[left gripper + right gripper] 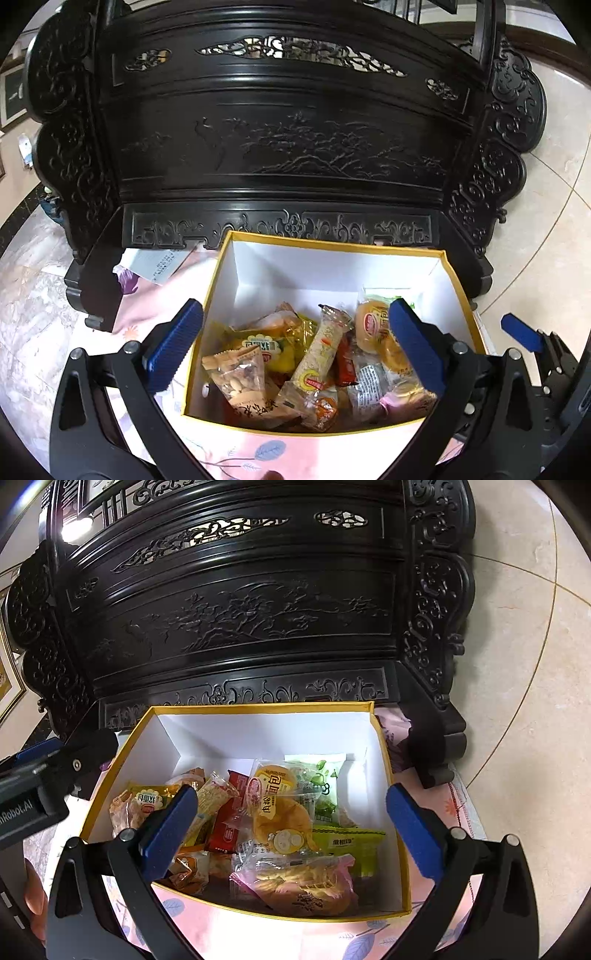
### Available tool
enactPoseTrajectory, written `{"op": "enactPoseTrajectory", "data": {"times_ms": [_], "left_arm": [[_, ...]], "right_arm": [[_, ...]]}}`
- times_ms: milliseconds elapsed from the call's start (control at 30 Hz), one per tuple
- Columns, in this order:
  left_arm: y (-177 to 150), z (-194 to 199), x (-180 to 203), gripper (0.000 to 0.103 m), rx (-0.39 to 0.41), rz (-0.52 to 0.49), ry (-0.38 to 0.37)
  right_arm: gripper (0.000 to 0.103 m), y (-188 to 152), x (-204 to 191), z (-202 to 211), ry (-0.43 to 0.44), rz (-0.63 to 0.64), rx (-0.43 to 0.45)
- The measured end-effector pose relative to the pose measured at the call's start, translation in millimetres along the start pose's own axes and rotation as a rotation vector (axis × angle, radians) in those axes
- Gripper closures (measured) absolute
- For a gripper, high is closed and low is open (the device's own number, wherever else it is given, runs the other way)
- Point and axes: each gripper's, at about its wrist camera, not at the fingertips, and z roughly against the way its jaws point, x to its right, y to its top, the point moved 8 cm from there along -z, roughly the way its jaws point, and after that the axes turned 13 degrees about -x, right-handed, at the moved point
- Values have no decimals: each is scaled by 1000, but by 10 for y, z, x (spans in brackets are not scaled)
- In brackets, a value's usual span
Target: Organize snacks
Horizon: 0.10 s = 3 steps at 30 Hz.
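A white box with a yellow rim (332, 246) (258, 708) stands on a pink floral cloth (155, 306) and holds several wrapped snacks: a nut packet (240, 380), a long cracker bar (319, 350), bread buns (373, 325) (277, 812), a red packet (225, 830), green packets (325, 779) and a pink-wrapped cake (303, 882). My left gripper (295, 325) hovers open over the box's near-left part, nothing between its blue pads. My right gripper (291, 805) hangs open above the box's middle, also empty. Each gripper shows at the edge of the other's view.
A dark carved wooden cabinet (288, 147) (240, 609) rises directly behind the box. Beige tiled floor (517, 701) lies to the right, marble floor (33, 295) to the left. A paper sheet (159, 264) lies on the cloth left of the box.
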Motion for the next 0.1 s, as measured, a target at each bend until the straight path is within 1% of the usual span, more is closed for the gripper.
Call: {"op": "enactPoseTrajectory", "data": {"times_ms": [100], "left_arm": [[6,11,-4,2,-1,8,-8]], "right_arm": [[1,-8,-3,-12,3,-1,-6]]}}
